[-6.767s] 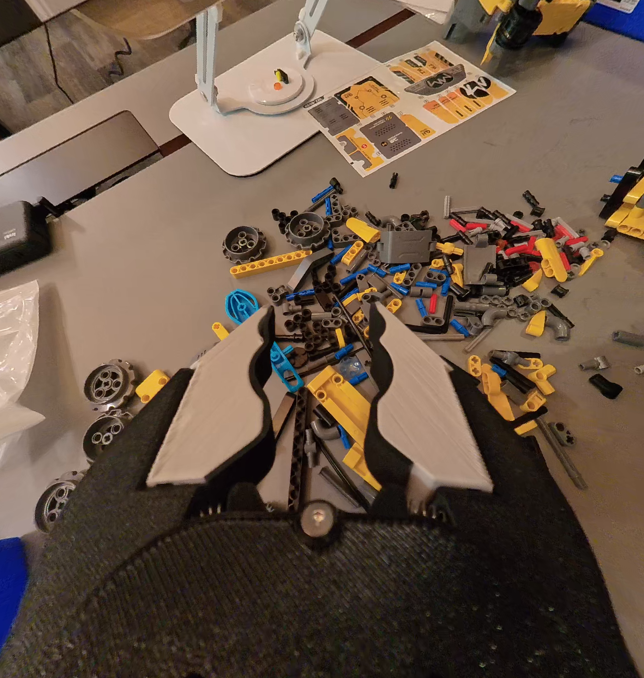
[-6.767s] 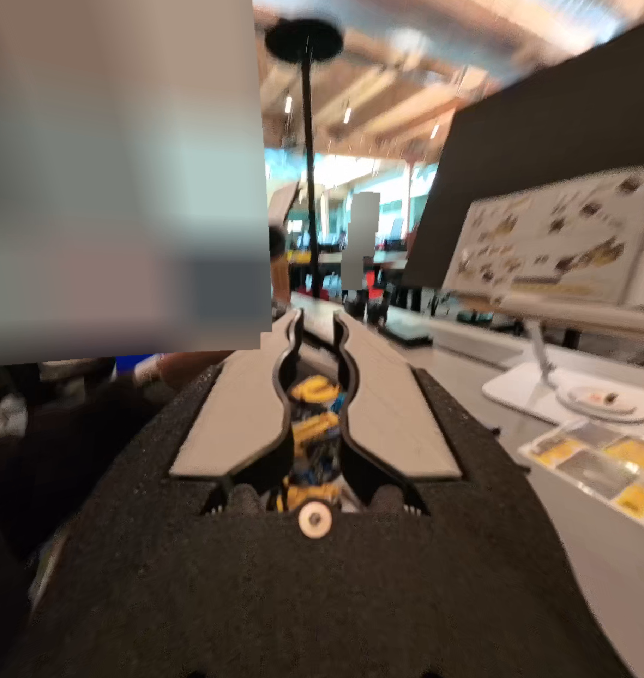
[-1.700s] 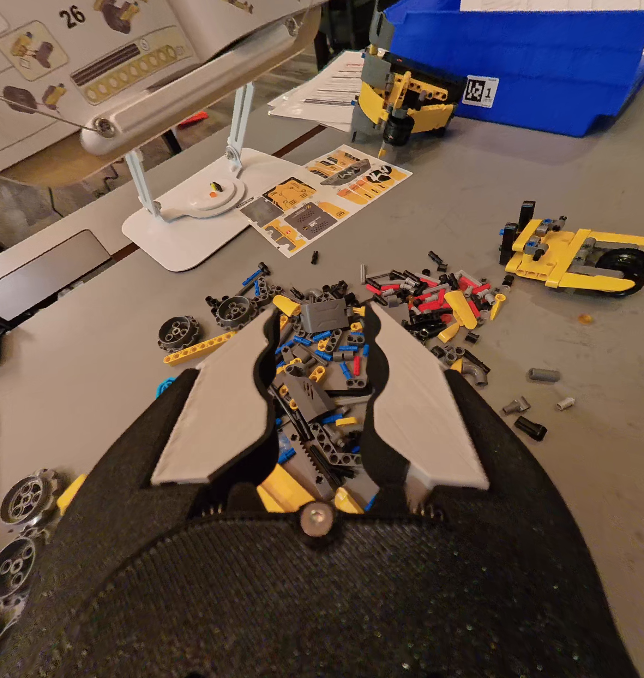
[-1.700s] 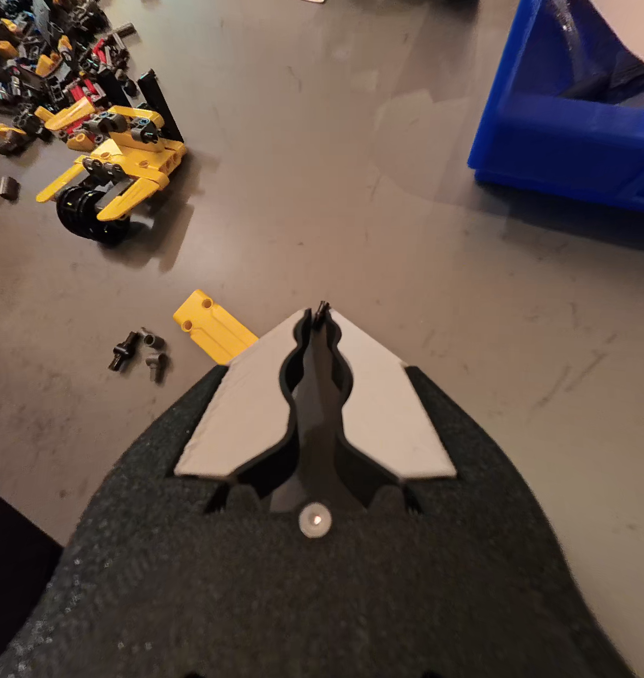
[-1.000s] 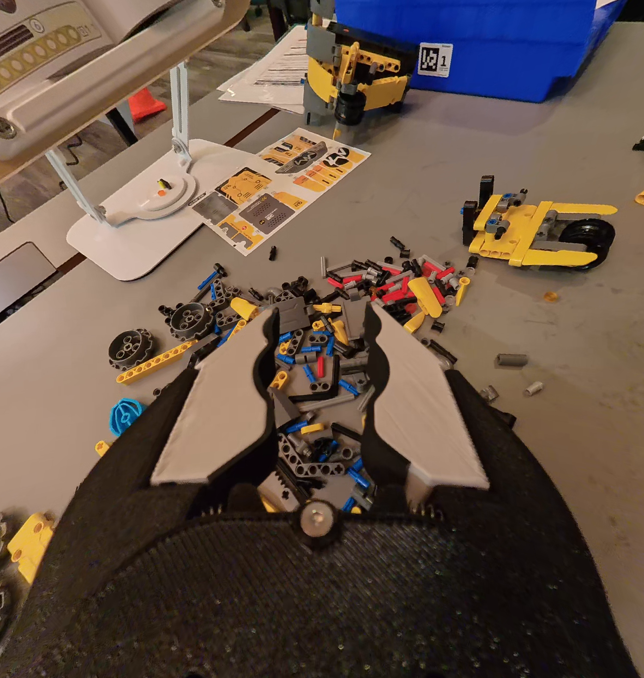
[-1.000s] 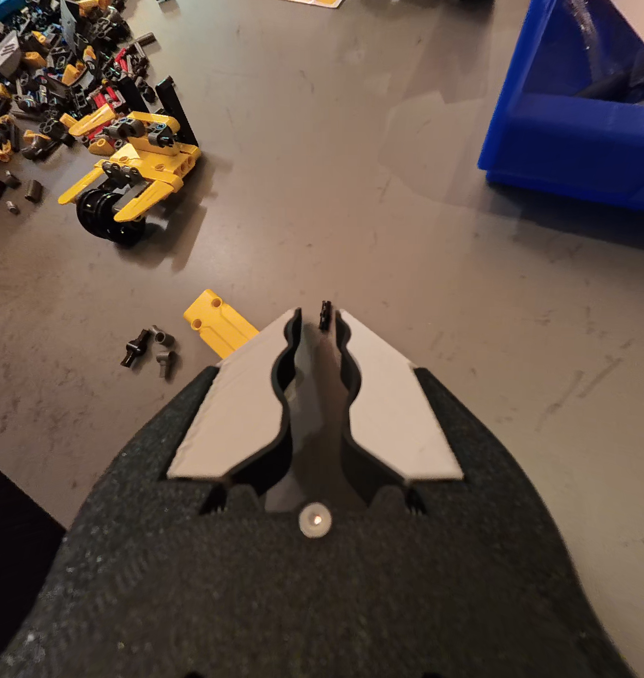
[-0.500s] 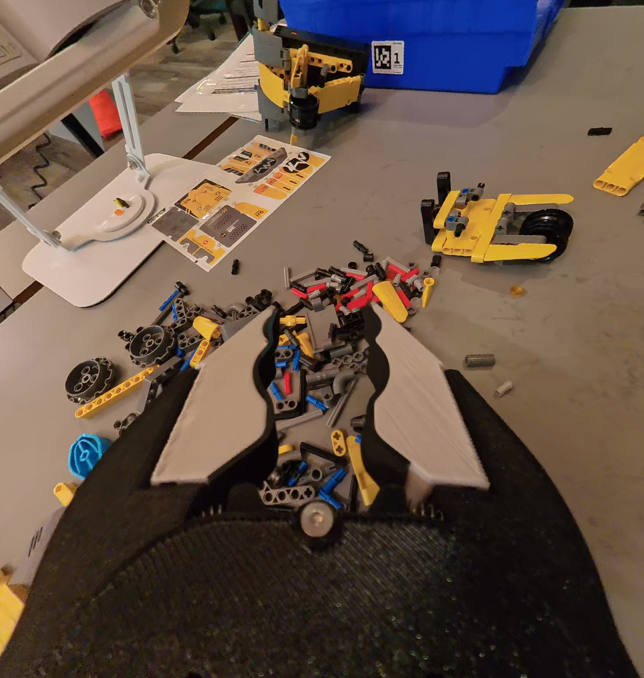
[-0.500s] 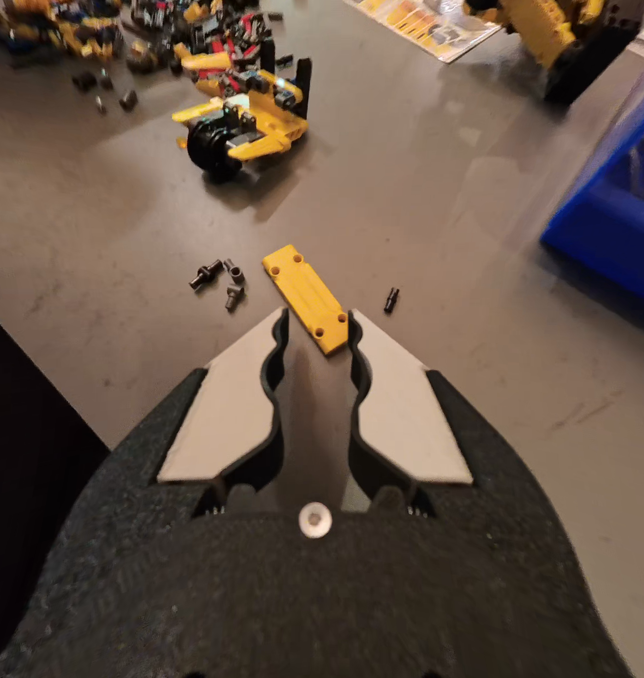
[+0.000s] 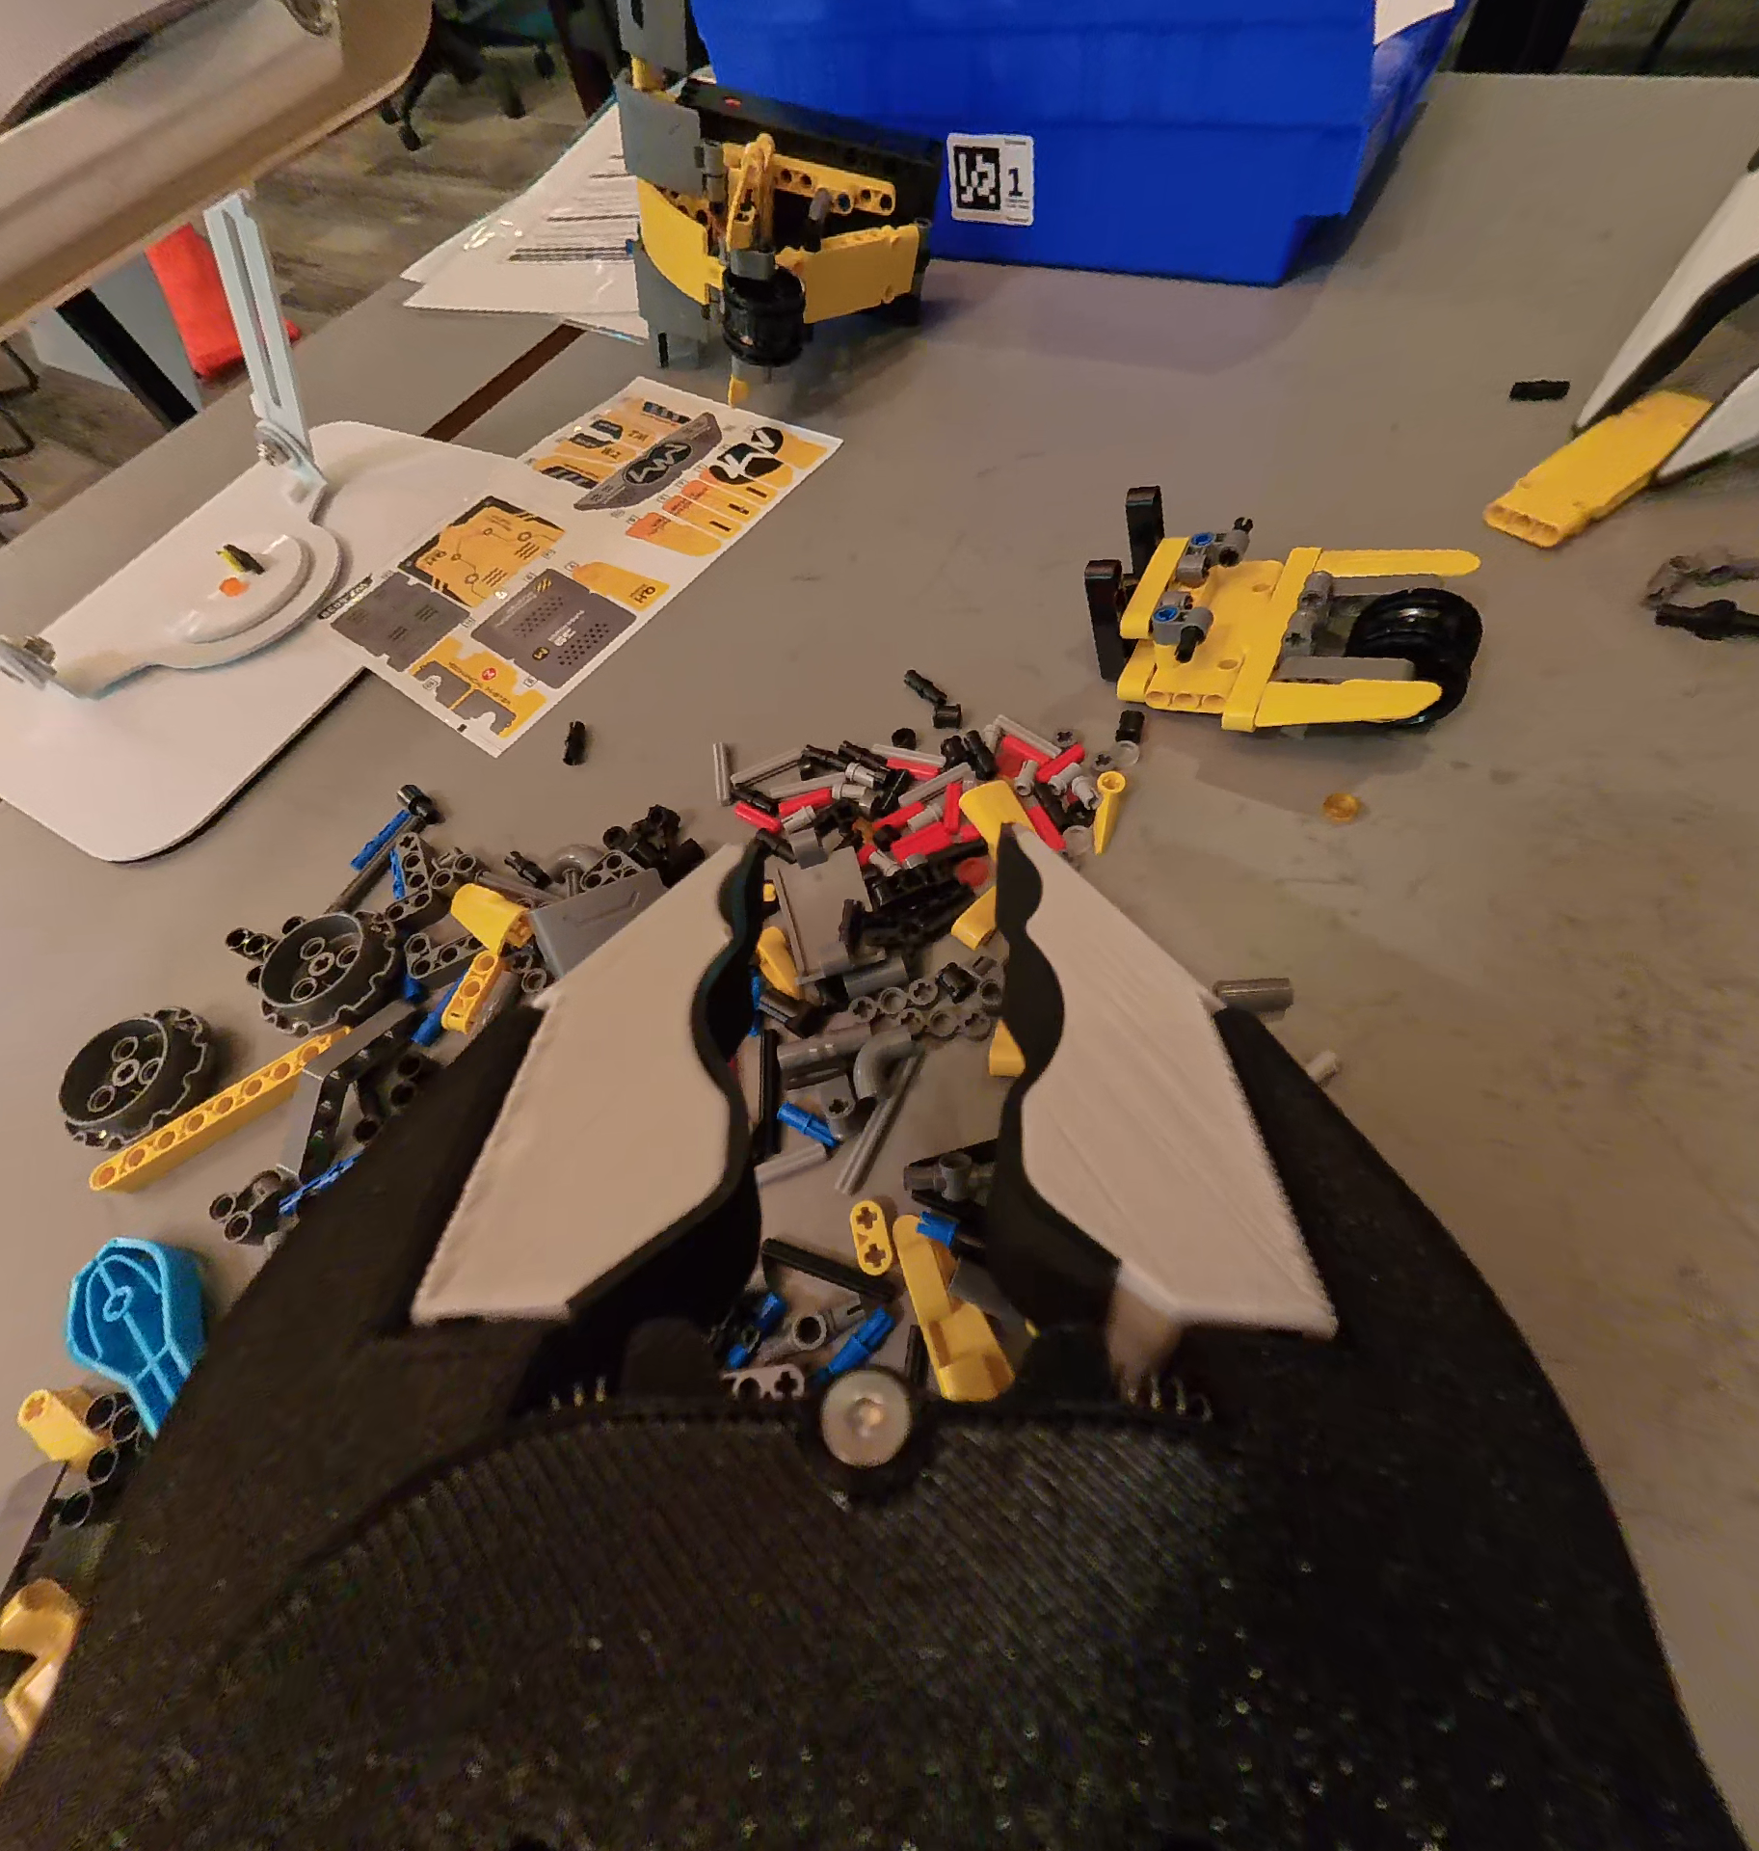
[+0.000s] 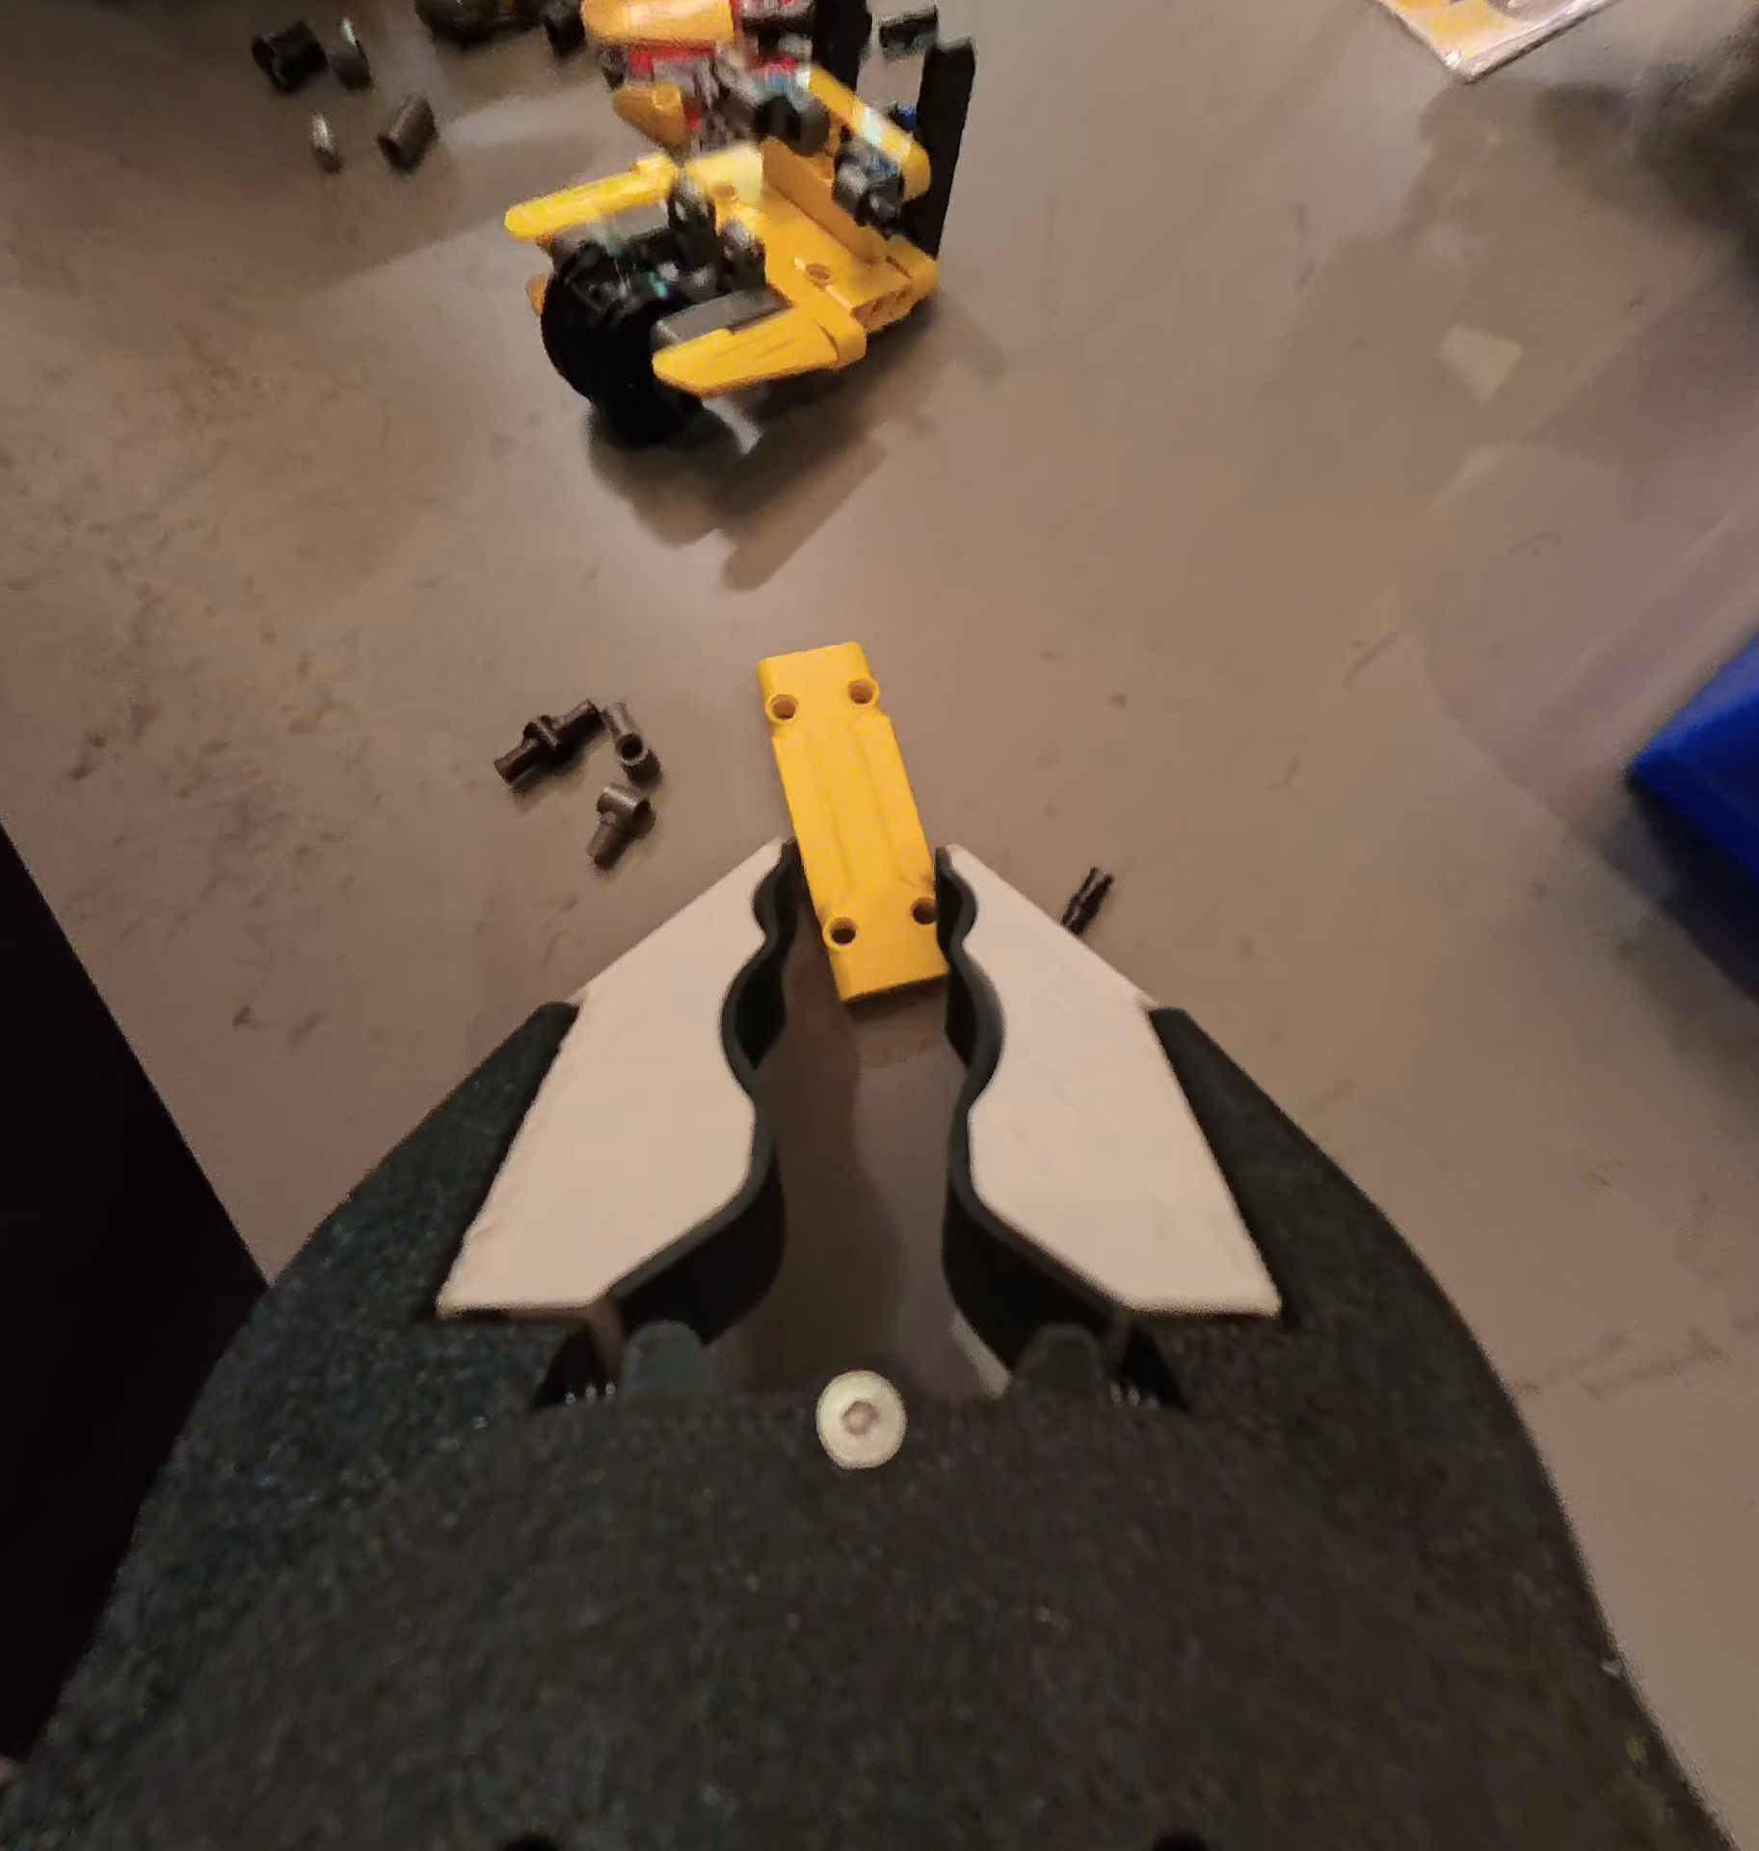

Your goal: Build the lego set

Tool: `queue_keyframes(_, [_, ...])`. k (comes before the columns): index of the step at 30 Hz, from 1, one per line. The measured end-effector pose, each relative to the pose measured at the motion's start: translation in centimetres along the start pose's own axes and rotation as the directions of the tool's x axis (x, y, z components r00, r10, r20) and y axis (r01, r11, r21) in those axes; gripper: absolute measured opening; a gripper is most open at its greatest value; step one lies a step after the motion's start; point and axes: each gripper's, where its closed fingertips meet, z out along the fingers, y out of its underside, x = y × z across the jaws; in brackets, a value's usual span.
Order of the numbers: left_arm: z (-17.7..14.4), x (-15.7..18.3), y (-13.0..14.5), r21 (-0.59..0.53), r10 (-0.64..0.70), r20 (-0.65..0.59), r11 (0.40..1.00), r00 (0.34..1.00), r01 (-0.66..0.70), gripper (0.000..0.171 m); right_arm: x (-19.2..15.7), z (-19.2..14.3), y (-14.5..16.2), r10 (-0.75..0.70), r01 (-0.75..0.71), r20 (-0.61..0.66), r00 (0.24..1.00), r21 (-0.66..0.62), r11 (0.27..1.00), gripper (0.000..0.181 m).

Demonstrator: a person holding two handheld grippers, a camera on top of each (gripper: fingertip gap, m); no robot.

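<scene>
Yellow panel (image 10: 860, 841) lies between right gripper's (image 10: 860, 866) parted fingers.

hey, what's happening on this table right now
A person holds a gripper in each hand over a grey table strewn with building-toy parts. The right gripper is open, its fingers on either side of a flat yellow panel lying on the table; whether they touch it is unclear. The left gripper, also open and empty, hovers above the loose parts pile. A half-built yellow wheeled piece sits between them, with a sticker sheet and blue bin farther off.
</scene>
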Motion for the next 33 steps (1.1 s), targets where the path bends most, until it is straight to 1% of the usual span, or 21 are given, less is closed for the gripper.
queue_keyframes(2, [0.0, 0.4, -0.2, 0.011, 0.010, -0.017, 1.000, 1.000, -0.010, 0.044, -0.5, -0.5, -1.5, 0.026, -0.028, 0.025, 0.999, 0.082, 0.996, 0.026])
queue_keyframes(4, [0.1, 1.1, -0.5, 0.024, 0.035, -0.040, 0.999, 0.999, -0.035, 0.044, -1.3, -1.3, -3.5, 0.074, -0.086, 0.078, 0.994, 0.161, 0.983, 0.026])
queue_keyframes(6, [0.2, 2.3, -0.8, 0.039, 0.073, -0.080, 0.997, 0.994, -0.070, 0.046, -2.8, -1.8, -5.5, 0.135, -0.165, 0.153, 0.979, 0.206, 0.964, 0.026])
queue_keyframes(7, [0.2, 3.1, -0.9, 0.047, 0.095, -0.106, 0.995, 0.990, -0.090, 0.047, -4.0, -1.8, -6.4, 0.161, -0.204, 0.206, 0.965, 0.209, 0.957, 0.026])
queue_keyframes(8, [0.3, 4.1, -1.1, 0.058, 0.115, -0.140, 0.993, 0.983, -0.107, 0.048, -5.3, -1.5, -7.0, 0.183, -0.235, 0.254, 0.950, 0.193, 0.953, 0.026])
queue_keyframes(10, [0.1, 7.0, -1.6, 0.095, 0.150, -0.263, 0.987, 0.953, -0.129, 0.053, -7.8, -0.3, -7.5, 0.220, -0.267, 0.312, 0.924, 0.118, 0.956, 0.026])
queue_keyframes(13, [-0.7, 12.0, -1.7, 0.133, 0.211, -0.451, 0.977, 0.868, -0.168, 0.059, -11.2, 1.2, -8.4, 0.283, -0.332, 0.411, 0.866, 0.050, 0.942, 0.026])
queue_keyframes(15, [-0.9, 14.2, -1.5, 0.150, 0.265, -0.493, 0.964, 0.829, -0.219, 0.063, -13.0, 1.7, -9.1, 0.324, -0.382, 0.488, 0.810, 0.021, 0.924, 0.026])
queue_keyframes(18, [-1.0, 16.1, -1.4, 0.174, 0.329, -0.500, 0.944, 0.801, -0.278, 0.065, -14.6, 2.4, -9.1, 0.356, -0.405, 0.540, 0.763, -0.029, 0.914, 0.026])
queue_keyframes(20, [-1.2, 17.1, -1.4, 0.183, 0.340, -0.521, 0.940, 0.783, -0.286, 0.061, -15.3, 2.5, -9.2, 0.367, -0.418, 0.563, 0.740, -0.043, 0.908, 0.026])
queue_keyframes(24, [-1.8, 18.2, -1.4, 0.200, 0.356, -0.549, 0.934, 0.756, -0.295, 0.033, -15.9, 2.2, -9.6, 0.376, -0.443, 0.594, 0.711, -0.038, 0.896, 0.026])
queue_keyframes(25, [-2.0, 18.3, -1.6, 0.206, 0.357, -0.554, 0.934, 0.753, -0.291, 0.029, -15.9, 2.1, -9.7, 0.378, -0.449, 0.600, 0.705, -0.035, 0.893, 0.026])
queue_keyframes(28, [-2.3, 18.6, -1.7, 0.211, 0.350, -0.568, 0.937, 0.745, -0.279, 0.019, -16.2, 1.8, -10.0, 0.385, -0.472, 0.624, 0.680, -0.030, 0.881, 0.026])
queue_keyframes(32, [-2.3, 18.7, -1.5, 0.203, 0.350, -0.571, 0.937, 0.743, -0.285, 0.017, -16.2, 1.8, -9.9, 0.388, -0.478, 0.627, 0.676, -0.028, 0.878, 0.026])
queue_keyframes(33, [-2.3, 18.6, -1.5, 0.197, 0.343, -0.574, 0.939, 0.744, -0.281, 0.011, -16.1, 1.7, -10.0, 0.389, -0.486, 0.633, 0.670, -0.022, 0.874, 0.026])
